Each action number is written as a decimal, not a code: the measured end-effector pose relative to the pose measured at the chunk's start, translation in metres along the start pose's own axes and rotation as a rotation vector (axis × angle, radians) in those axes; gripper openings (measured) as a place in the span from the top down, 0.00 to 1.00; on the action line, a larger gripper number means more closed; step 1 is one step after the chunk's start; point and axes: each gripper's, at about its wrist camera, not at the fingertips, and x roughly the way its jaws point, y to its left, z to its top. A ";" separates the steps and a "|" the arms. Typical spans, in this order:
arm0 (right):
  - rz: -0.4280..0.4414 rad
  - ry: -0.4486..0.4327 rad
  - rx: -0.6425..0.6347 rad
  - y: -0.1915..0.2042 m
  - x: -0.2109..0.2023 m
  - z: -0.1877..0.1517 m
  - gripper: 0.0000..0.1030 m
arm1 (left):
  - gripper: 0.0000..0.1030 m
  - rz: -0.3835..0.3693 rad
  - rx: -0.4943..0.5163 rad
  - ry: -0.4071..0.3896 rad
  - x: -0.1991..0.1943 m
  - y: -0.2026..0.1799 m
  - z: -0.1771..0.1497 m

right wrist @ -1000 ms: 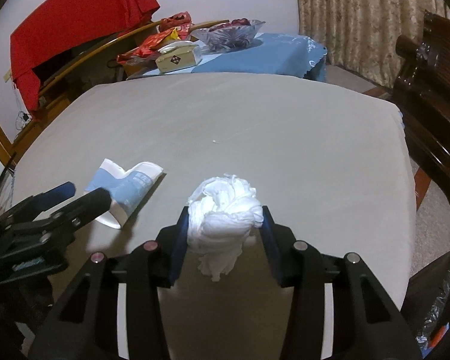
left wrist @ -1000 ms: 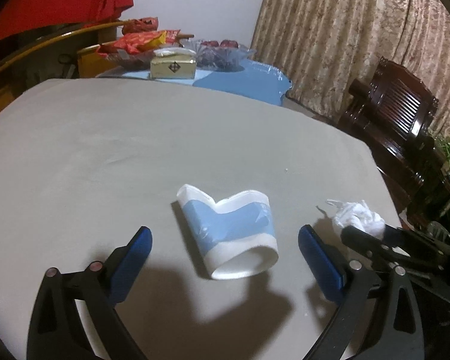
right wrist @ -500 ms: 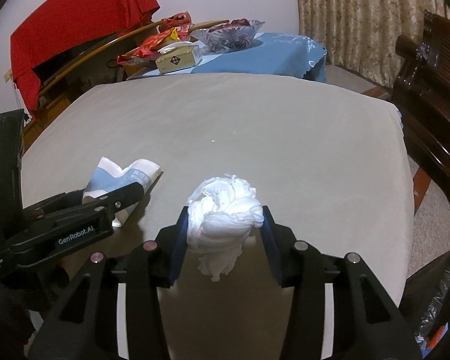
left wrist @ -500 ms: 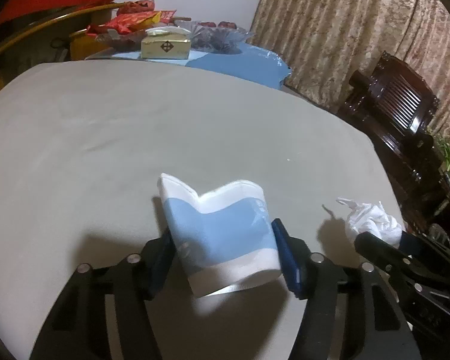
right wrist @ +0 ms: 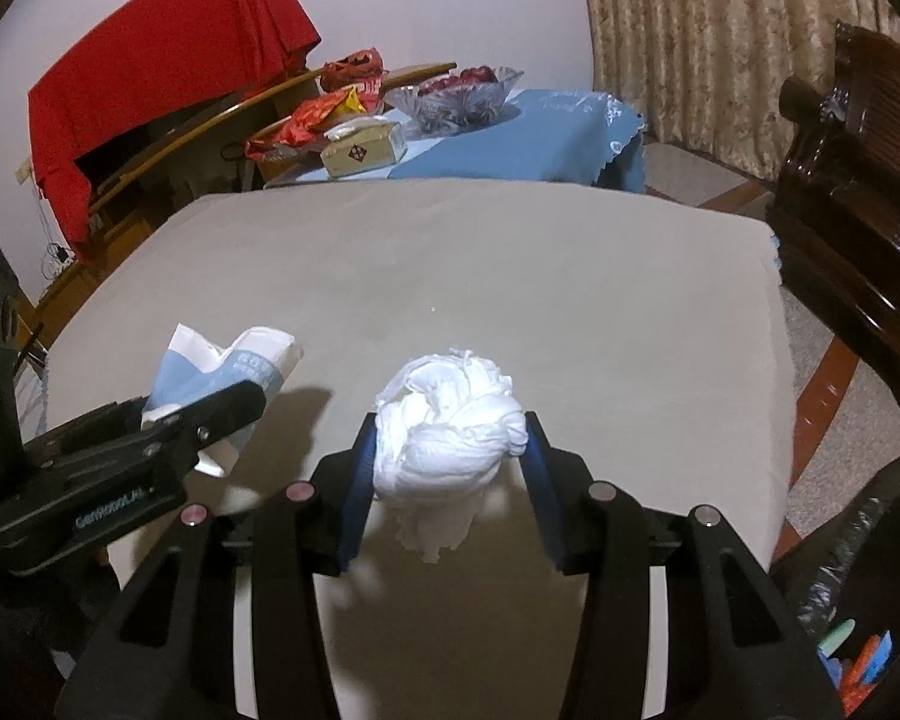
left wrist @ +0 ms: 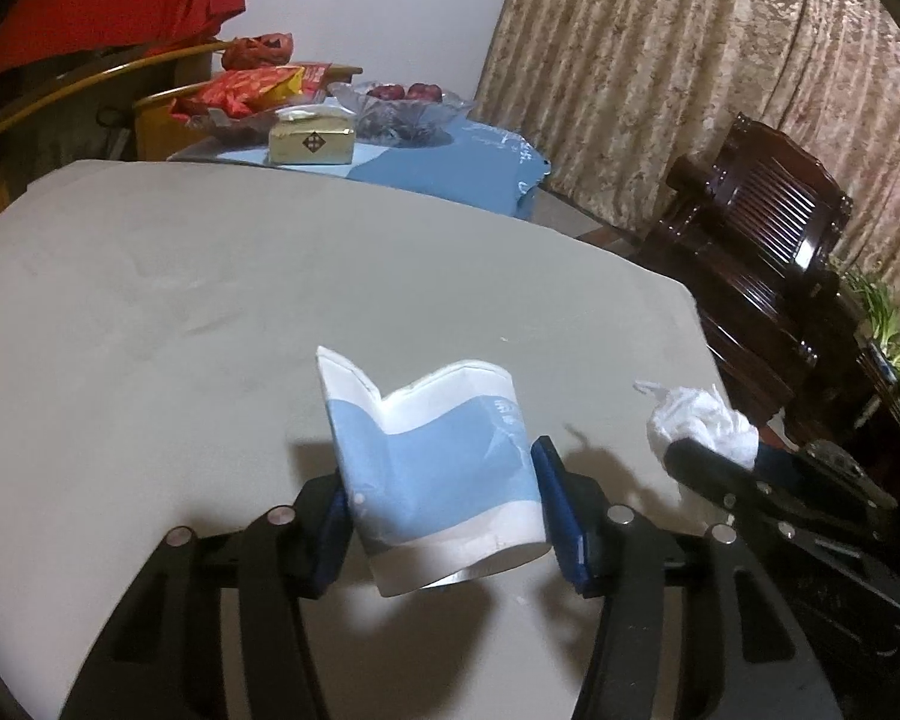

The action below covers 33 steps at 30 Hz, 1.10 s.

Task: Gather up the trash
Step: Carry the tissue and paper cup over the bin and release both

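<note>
A crushed blue-and-white paper cup (left wrist: 438, 468) sits between the blue pads of my left gripper (left wrist: 444, 501), whose jaws are closing and press on its sides. The cup hangs a little above the grey table (left wrist: 210, 300), casting a shadow. The right wrist view shows the same cup (right wrist: 228, 366) and the left gripper (right wrist: 210, 426) at the left. A crumpled white tissue wad (right wrist: 450, 438) is clamped in my right gripper (right wrist: 447, 474), held just off the table. From the left wrist view the tissue (left wrist: 702, 420) and right gripper (left wrist: 714, 474) appear at the right.
A black trash bag (right wrist: 870, 588) gapes at the table's right front corner. A dark wooden chair (left wrist: 768, 252) stands to the right. Beyond the table, a blue-clothed side table (left wrist: 450, 162) carries a tissue box (left wrist: 312, 144), a glass bowl (left wrist: 402, 105) and red snack bags.
My left gripper went from wide open around the lying cup to closed on it, then lifted it off the table. The right gripper, still holding the tissue, rose slightly.
</note>
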 end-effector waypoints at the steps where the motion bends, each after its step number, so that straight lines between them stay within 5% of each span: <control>1: 0.000 -0.010 -0.001 0.000 -0.007 0.001 0.57 | 0.47 -0.004 0.005 -0.002 -0.006 -0.004 -0.001; 15: -0.023 -0.098 0.007 -0.013 -0.104 -0.011 0.57 | 0.47 -0.046 0.037 -0.065 -0.074 -0.047 -0.016; 33: -0.111 -0.187 0.049 -0.048 -0.229 -0.066 0.57 | 0.47 -0.173 0.161 -0.113 -0.131 -0.133 -0.044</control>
